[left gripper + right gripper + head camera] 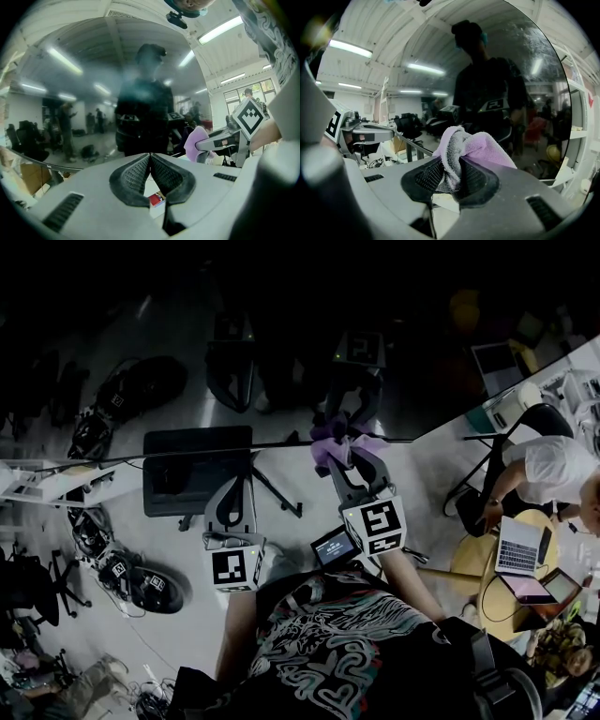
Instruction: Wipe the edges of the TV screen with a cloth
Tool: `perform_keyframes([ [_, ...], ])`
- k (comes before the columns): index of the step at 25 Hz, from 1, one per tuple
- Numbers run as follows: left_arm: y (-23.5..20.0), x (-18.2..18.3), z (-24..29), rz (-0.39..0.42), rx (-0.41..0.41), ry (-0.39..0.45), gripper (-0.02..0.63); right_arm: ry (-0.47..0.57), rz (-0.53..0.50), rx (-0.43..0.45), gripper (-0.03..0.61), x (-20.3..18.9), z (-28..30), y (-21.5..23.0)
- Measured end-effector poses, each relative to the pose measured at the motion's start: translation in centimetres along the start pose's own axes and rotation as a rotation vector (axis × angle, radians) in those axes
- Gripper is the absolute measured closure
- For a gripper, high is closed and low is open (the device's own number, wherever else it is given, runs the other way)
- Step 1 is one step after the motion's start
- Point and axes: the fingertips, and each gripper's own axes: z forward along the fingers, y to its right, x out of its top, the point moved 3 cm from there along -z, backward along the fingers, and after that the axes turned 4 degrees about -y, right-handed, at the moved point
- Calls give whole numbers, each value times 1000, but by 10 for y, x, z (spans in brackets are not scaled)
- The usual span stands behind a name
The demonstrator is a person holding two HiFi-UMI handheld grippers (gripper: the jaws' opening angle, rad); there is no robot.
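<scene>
Dim workshop floor w/ office chairs; glossy dark TV screen [281, 324] mirrors room.
R gripper [349, 463] clamped tight on purple cloth [334, 437], cloth bunched at screen's edge. L gripper [232, 514] just beside it, jaws closed tip to tip, nothing betw. them. Laptop [521, 546] on round table far right.

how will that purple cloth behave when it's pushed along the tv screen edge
Probably floppy: the purple cloth bunches and folds over the right gripper that pinches it. Its fuzzy pile suggests it is light and should drag softly on the TV screen, not slip.
</scene>
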Motion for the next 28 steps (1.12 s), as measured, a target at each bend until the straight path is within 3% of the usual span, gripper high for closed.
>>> perform_keyframes([
  [28, -75, -18, -23, -35, 13, 0, 595, -27, -17, 20, 457, 14, 44, -65],
])
